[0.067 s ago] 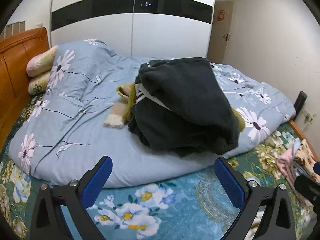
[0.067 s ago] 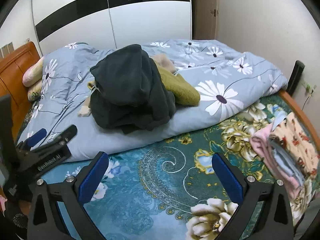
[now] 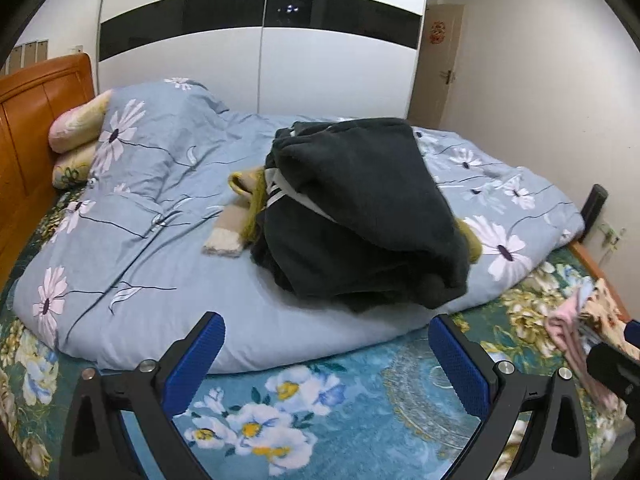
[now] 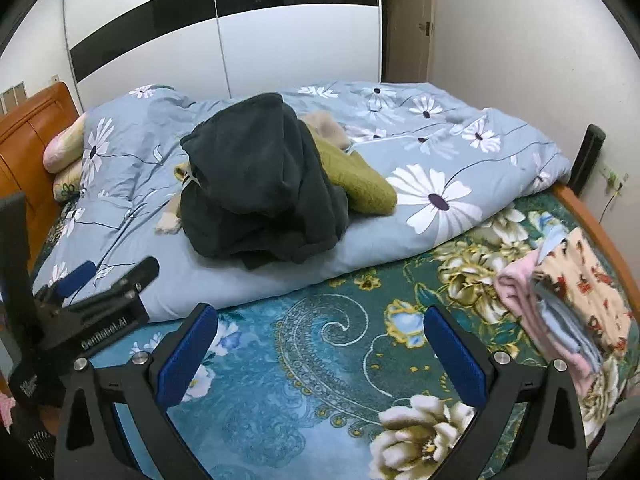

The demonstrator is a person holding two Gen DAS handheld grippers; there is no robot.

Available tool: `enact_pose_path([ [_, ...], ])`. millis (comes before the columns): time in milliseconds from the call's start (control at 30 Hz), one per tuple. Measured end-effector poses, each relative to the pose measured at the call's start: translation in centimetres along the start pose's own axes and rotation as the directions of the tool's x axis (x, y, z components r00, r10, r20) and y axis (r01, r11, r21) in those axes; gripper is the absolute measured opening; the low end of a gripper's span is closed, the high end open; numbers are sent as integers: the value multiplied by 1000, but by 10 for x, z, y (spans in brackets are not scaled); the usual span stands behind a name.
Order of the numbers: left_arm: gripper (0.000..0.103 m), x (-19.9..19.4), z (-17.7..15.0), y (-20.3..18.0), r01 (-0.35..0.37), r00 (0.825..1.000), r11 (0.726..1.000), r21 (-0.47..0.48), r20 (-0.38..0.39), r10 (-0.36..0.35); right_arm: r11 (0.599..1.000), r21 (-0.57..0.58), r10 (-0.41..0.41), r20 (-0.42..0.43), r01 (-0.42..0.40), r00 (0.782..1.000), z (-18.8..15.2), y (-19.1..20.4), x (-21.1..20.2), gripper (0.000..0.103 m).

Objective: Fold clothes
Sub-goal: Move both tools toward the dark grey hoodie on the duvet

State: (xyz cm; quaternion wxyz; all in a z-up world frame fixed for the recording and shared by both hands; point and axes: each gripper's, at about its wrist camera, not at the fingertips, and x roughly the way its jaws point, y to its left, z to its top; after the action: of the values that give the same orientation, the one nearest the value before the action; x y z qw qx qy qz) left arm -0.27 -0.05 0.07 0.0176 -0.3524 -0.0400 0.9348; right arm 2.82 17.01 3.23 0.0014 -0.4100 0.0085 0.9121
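Observation:
A heap of unfolded clothes lies on the blue flowered quilt (image 3: pixel 160 216): a dark garment (image 3: pixel 360 208) on top, an olive-green one (image 4: pixel 360 180) and a beige one (image 3: pixel 228 236) under it. The dark garment also shows in the right wrist view (image 4: pixel 260 176). A stack of folded clothes (image 4: pixel 568 300) lies at the bed's right edge. My left gripper (image 3: pixel 326 360) is open and empty above the teal bedsheet, short of the heap. My right gripper (image 4: pixel 320 354) is open and empty, with the folded stack to its right. The left gripper shows at the left of the right wrist view (image 4: pixel 100 296).
The teal flowered bedsheet (image 4: pixel 320 360) covers the near part of the bed. An orange wooden headboard (image 3: pixel 36 120) and pillows (image 3: pixel 76 128) are at the left. A white wardrobe (image 3: pixel 260 60) stands behind the bed. A wooden bed rail (image 4: pixel 592 216) runs along the right.

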Motion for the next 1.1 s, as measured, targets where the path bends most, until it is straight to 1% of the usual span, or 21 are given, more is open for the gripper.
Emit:
enact_pose_path([
  [100, 103, 4, -1, -6, -7, 1000, 1000, 28, 11, 6, 1000, 18, -5, 10, 5, 1000, -3, 3, -9, 103],
  [200, 103, -18, -16, -3, 46, 997, 997, 56, 64, -50, 999, 36, -11, 21, 10, 1000, -6, 6, -18, 103],
  [267, 103, -32, -16, -3, 76, 996, 995, 71, 38, -79, 999, 48, -14, 28, 13, 1000, -9, 8, -24, 103],
  [533, 103, -42, -2, 19, 111, 994, 988, 105, -11, -110, 995, 97, -30, 55, 25, 998, -17, 16, -48, 103],
  [633, 103, -43, 6, 25, 107, 994, 990, 95, -12, -106, 997, 72, -40, 63, 35, 997, -16, 25, -56, 103],
  [767, 103, -46, 20, 30, 94, 995, 991, 93, 2, -95, 996, 81, -40, 83, 33, 996, -6, 26, -64, 103],
  [867, 103, -46, 32, 32, 67, 998, 994, 85, 11, -68, 996, 88, -30, 91, 22, 995, 8, 23, -63, 103],
  [967, 103, -44, 45, 34, 64, 998, 997, 47, 25, -65, 997, 73, -12, 101, 5, 995, 19, 22, -56, 103],
  [1033, 103, -42, 53, 33, 79, 996, 996, 39, 28, -80, 998, 69, 3, 99, -10, 995, 27, 21, -47, 103],
  [1100, 103, -37, 60, 30, 76, 996, 996, 41, 36, -77, 998, 62, 17, 94, -23, 995, 35, 21, -36, 103],
])
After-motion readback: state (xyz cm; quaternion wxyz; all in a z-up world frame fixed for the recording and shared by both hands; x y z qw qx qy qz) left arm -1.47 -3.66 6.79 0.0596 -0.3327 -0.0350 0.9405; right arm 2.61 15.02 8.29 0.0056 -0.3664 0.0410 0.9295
